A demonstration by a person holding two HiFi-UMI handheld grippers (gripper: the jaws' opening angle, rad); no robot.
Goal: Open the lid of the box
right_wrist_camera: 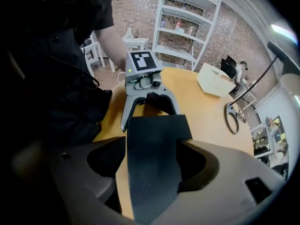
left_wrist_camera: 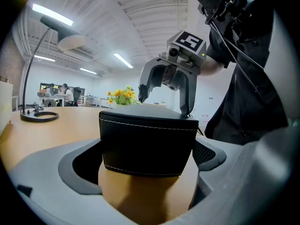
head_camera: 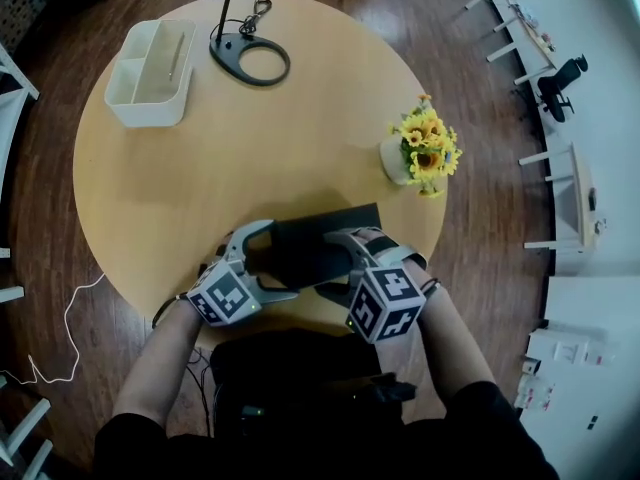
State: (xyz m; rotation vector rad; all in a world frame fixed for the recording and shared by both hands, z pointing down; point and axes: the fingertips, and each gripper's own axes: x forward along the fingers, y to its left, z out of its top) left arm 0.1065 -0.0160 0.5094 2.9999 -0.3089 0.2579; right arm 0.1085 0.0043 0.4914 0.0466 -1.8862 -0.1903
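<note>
Box (head_camera: 312, 230) sits at the worktop's near edge and its lid (right_wrist_camera: 154, 153) looks shut. My left tongs (right_wrist_camera: 149, 121) are clamped on the box and my right tongs (left_wrist_camera: 164, 107) pinch the lid from above. I reckon we're at the lifting step, so I'd raise it gently.

Bright, even ceiling strip lights (left_wrist_camera: 51, 15); fisheye bending and dark vignetting at the edges.

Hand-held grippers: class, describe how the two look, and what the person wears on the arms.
The left hand-held gripper and right hand-held gripper each have light grey curved jaws with dark pads and a white cube bearing black square markers. The person wears short black sleeves.
</note>
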